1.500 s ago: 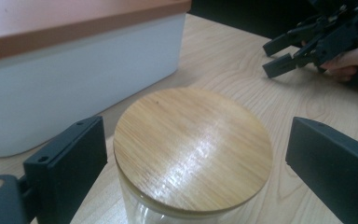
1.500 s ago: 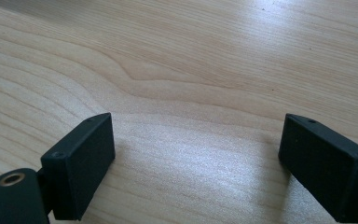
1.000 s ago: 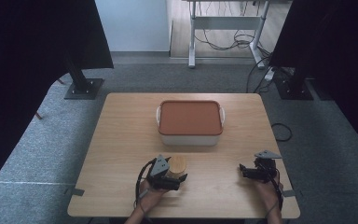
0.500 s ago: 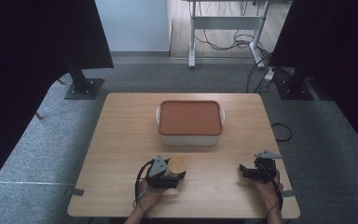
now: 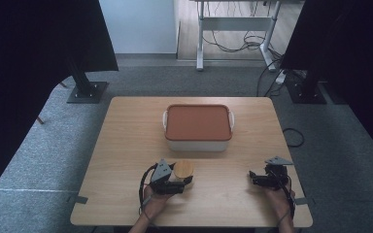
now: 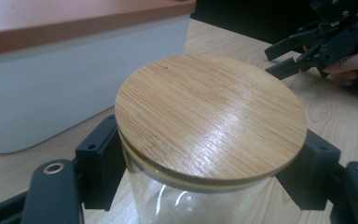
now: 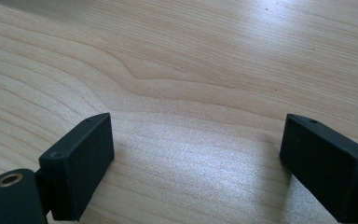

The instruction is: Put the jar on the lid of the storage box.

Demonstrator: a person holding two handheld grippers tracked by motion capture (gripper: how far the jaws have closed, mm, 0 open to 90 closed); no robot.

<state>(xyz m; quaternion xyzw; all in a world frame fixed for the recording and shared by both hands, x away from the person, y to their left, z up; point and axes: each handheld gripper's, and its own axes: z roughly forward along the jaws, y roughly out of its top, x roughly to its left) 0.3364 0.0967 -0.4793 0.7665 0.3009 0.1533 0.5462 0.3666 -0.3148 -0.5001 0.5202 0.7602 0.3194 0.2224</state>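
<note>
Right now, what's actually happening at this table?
A person sits at a wooden table with a gripper in each hand. The left gripper has its jaws on either side of a glass jar with a round bamboo lid, just below the lid; a firm squeeze cannot be confirmed. The right gripper rests open over bare wood at the table's near right, holding nothing. A white container with an orange lid sits closed behind the jar.

The wooden table [image 5: 126,145] carries a lidded box [image 5: 198,127] and jar [image 5: 183,170].
</note>
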